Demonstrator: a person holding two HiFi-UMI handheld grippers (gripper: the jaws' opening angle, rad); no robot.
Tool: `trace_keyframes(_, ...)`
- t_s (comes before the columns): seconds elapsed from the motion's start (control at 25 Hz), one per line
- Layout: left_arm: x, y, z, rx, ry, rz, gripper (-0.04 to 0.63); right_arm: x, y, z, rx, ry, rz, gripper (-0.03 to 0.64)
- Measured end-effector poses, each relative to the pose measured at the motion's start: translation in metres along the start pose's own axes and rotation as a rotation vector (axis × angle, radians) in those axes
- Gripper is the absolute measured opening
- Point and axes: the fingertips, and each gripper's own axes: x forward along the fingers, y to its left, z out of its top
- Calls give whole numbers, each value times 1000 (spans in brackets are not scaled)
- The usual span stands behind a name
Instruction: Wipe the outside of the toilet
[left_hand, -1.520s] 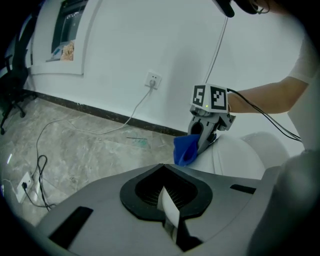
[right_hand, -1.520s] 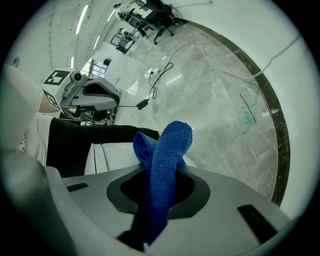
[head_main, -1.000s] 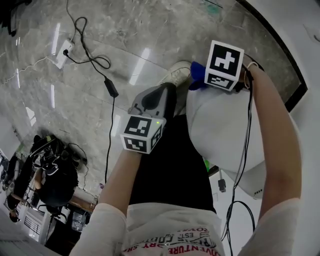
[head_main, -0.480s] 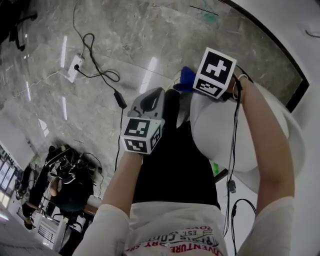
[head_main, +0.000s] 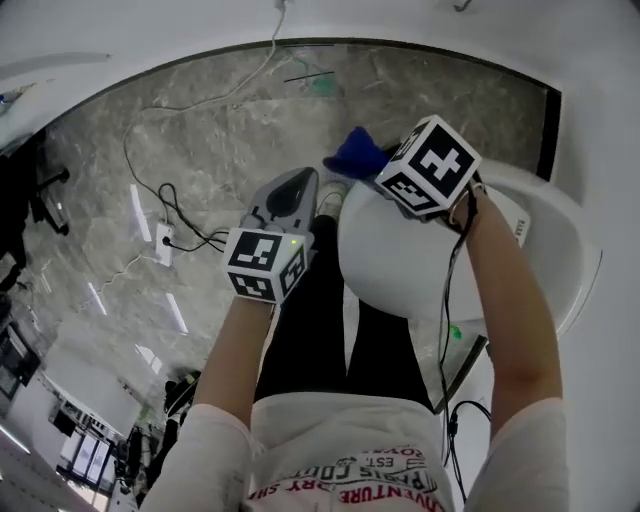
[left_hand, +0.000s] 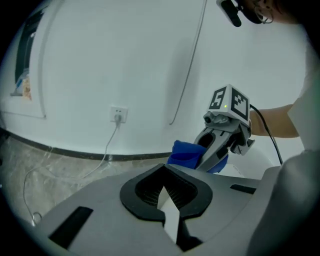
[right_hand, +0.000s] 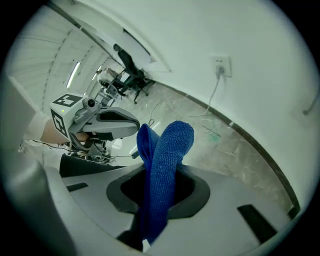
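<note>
The white toilet stands at the right of the head view, by the person's black-trousered legs. My right gripper is shut on a blue cloth and holds it at the far rim of the toilet's rounded front. In the right gripper view the cloth sticks up folded out of the right gripper. My left gripper hovers over the floor just left of the toilet, apart from it. Its jaws are together with nothing in them. The left gripper view shows the left gripper with the cloth beyond.
The marble floor carries black cables and a white power strip. A white wall with a dark baseboard curves round the far side. A wall socket has a cord plugged in. A small green item lies on the floor.
The head view has swung, so the wall and baseboard now fill the top. The right gripper with the cloth stays at the toilet's front; the left gripper stays beside it.
</note>
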Motion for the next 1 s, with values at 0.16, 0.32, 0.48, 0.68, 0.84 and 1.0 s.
trace_keyframes(0.16,24,-41,39,87,11,-52,6,-56,-21,-28,124,-126,-100,75)
trace_keyframes(0.32,59,-78,45,121,86,-162,7,-85,-36,-68,293,-276,-193,75)
trace_keyframes(0.48,81,-125,55,226,179,-282,6,-123,-36,-107,451,-435,-308,75)
trace_keyframes(0.68,84,-207,51,423,236,-404,6,-170,-13,-168,595,-621,-420,75)
trace_keyframes(0.84,77,-285,29,577,288,-529,6,-196,24,-239,734,-752,-527,75)
trace_keyframes(1.0,59,-370,-7,741,323,-633,6,-213,79,-319,809,-819,-617,75)
